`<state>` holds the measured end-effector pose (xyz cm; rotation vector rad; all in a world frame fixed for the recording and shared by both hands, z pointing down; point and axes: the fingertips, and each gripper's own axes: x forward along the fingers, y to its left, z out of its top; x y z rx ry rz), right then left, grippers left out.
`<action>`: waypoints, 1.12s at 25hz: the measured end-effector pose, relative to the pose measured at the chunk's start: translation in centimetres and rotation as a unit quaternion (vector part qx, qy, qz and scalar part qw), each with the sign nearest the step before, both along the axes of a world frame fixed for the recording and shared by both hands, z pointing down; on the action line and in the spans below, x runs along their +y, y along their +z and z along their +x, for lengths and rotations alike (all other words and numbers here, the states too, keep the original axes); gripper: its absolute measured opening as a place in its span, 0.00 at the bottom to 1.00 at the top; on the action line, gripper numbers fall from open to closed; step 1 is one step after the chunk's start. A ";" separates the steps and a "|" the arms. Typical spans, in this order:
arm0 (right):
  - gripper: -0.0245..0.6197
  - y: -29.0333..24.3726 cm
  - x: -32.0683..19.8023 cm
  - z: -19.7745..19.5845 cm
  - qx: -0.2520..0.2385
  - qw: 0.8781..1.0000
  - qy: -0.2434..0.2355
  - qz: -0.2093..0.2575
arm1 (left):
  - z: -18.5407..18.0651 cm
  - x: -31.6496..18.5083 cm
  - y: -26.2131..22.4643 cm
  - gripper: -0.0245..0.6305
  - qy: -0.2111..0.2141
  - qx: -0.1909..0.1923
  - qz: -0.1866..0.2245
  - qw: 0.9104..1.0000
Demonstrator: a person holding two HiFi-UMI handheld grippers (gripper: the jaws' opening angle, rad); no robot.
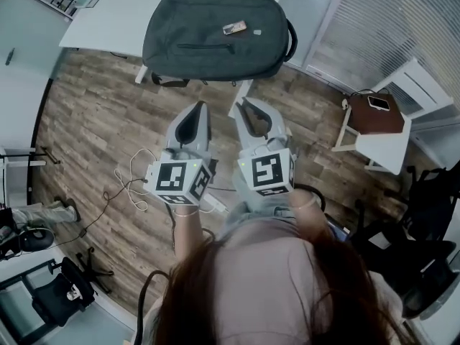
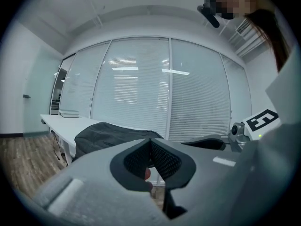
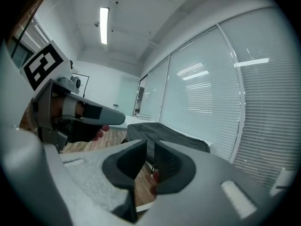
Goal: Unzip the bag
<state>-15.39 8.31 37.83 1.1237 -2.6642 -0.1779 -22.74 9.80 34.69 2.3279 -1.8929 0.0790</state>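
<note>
Left gripper [image 1: 200,108] shut, empty; right gripper [image 1: 241,106] jaws slightly apart, empty. Bag [image 1: 215,34] upper centre on table [image 1: 100,20], half hidden behind jaws in gripper views; cables [image 1: 126,185] lower left.

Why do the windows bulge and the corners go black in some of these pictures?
Left gripper view: a wide-angle lens bows the blinds and blackens the corners. Right gripper view: same bulge; the ceiling light burns white. Head view: even light, the backpack sharp, edges curved.
</note>
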 end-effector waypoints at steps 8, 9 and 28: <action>0.14 1.9 -2.2 -1.9 0.005 0.999 0.044 0.005 | -1.9 -2.8 1.8 0.05 0.029 0.003 -0.008 1.000; 0.14 2.2 -2.5 -2.0 0.007 0.998 0.055 0.005 | -2.1 -3.1 2.0 0.05 0.032 0.004 -0.008 0.999; 0.18 9.9 -7.2 -4.1 0.035 0.991 0.130 -0.026 | -4.2 -9.1 7.2 0.05 0.074 -0.006 -0.036 0.997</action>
